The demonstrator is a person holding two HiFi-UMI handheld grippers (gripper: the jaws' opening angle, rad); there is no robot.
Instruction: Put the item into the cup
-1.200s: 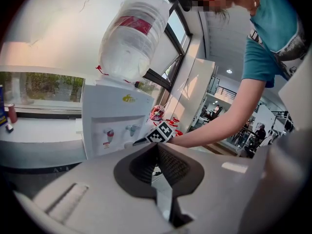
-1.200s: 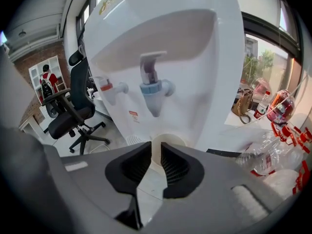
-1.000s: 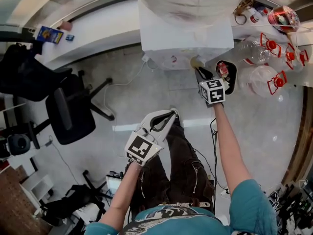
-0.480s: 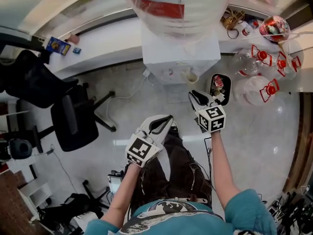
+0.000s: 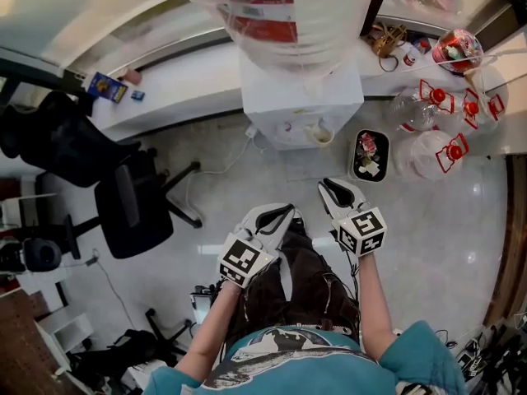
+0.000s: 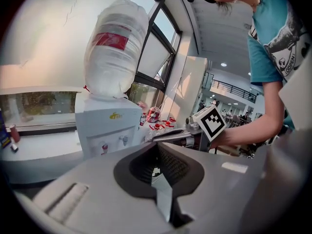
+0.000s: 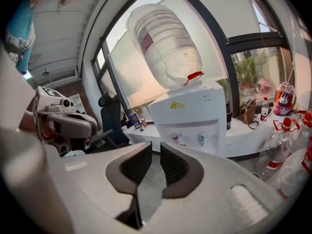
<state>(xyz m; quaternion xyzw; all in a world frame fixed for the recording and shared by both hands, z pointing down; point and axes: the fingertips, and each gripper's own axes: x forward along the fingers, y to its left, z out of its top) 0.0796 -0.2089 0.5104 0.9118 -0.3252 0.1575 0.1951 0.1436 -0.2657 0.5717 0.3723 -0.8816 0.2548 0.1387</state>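
A small beige cup (image 5: 319,132) stands in the white water dispenser's (image 5: 300,97) tap bay. I cannot see what is inside it, and no loose item shows anywhere. My right gripper (image 5: 333,192) hangs over the floor, well short of the dispenser, and points at it. Its pads (image 7: 170,167) stand a narrow gap apart with nothing between them. My left gripper (image 5: 276,215) is lower and to the left, above the person's legs, with its pads (image 6: 168,165) meeting at the tips and holding nothing.
A black bin (image 5: 369,155) with rubbish stands right of the dispenser. Several empty water jugs (image 5: 432,130) with red handles lie further right. A big water bottle (image 5: 280,15) tops the dispenser. A black office chair (image 5: 123,204) stands at the left, below a white ledge (image 5: 181,81).
My right gripper has drawn back from the cup at the dispenser toward the person. The left gripper has stayed near the legs.
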